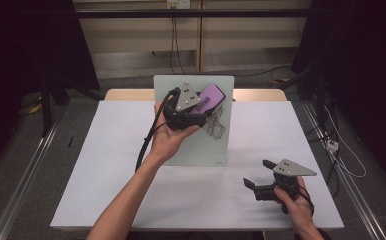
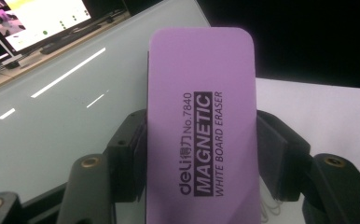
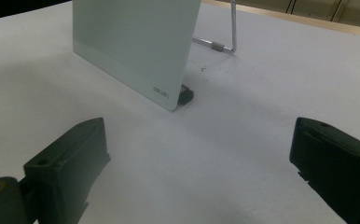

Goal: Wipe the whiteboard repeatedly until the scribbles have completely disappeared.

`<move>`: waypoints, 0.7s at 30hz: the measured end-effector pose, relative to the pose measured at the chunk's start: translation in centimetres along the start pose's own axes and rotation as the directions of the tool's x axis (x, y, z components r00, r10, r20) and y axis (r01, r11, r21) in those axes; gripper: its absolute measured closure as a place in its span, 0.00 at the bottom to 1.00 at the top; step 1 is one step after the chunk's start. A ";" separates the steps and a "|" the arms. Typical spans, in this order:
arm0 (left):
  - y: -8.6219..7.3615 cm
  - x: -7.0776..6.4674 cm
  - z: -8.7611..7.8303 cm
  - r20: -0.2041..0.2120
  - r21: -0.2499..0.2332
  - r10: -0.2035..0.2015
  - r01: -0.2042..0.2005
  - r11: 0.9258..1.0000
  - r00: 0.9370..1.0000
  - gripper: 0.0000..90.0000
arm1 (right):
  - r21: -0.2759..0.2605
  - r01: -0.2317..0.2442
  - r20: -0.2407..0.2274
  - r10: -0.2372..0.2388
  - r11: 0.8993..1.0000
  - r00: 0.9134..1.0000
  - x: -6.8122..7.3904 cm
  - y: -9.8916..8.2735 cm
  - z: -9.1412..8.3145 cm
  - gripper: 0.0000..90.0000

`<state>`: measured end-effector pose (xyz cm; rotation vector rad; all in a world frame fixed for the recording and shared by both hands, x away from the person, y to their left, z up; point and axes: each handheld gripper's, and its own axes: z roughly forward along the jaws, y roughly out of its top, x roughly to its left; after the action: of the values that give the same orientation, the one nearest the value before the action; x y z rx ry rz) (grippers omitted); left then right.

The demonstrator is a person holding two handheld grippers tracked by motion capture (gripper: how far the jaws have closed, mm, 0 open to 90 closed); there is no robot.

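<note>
One purple eraser [image 2: 200, 126] clamped in left gripper [image 1: 197, 111] jaws at one whiteboard [image 1: 196, 145]; right gripper [image 1: 259, 175] jaws apart.

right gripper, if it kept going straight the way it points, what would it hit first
Probably the lower corner of the whiteboard that stands propped ahead of the open right gripper. Bare white table lies between them, and the board sits a little left of centre, so it might only graze the corner.
</note>
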<state>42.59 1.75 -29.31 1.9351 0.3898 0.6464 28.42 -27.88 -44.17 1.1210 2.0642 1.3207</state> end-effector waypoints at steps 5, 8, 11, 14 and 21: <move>0.0 -0.1 0.1 -0.004 0.005 0.006 -0.006 1.000 1.000 0.46 | 0.001 -0.001 -0.003 0.001 1.000 1.000 0.1 0.0 0.1 0.04; 0.0 -0.3 0.2 -0.003 0.012 0.026 -0.026 1.000 1.000 0.46 | 0.001 0.000 -0.004 0.000 1.000 1.000 0.1 0.0 0.1 0.05; -0.1 -0.5 0.4 0.000 0.021 0.037 -0.037 0.999 0.999 0.46 | -0.001 0.001 -0.002 -0.001 1.000 1.000 0.1 0.0 0.0 0.04; -0.1 -0.6 0.5 0.004 0.030 0.049 -0.049 0.998 0.999 0.46 | 0.001 0.000 -0.004 0.000 1.000 1.000 0.1 0.0 0.1 0.04; -0.3 -1.3 1.0 0.027 0.066 0.083 -0.084 0.994 0.996 0.46 | 0.001 -0.001 -0.004 0.001 1.000 1.000 0.1 0.0 0.1 0.04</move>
<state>42.16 0.43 -30.25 2.0300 0.3200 0.6705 28.43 -27.78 -44.19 1.1207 2.0676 1.3233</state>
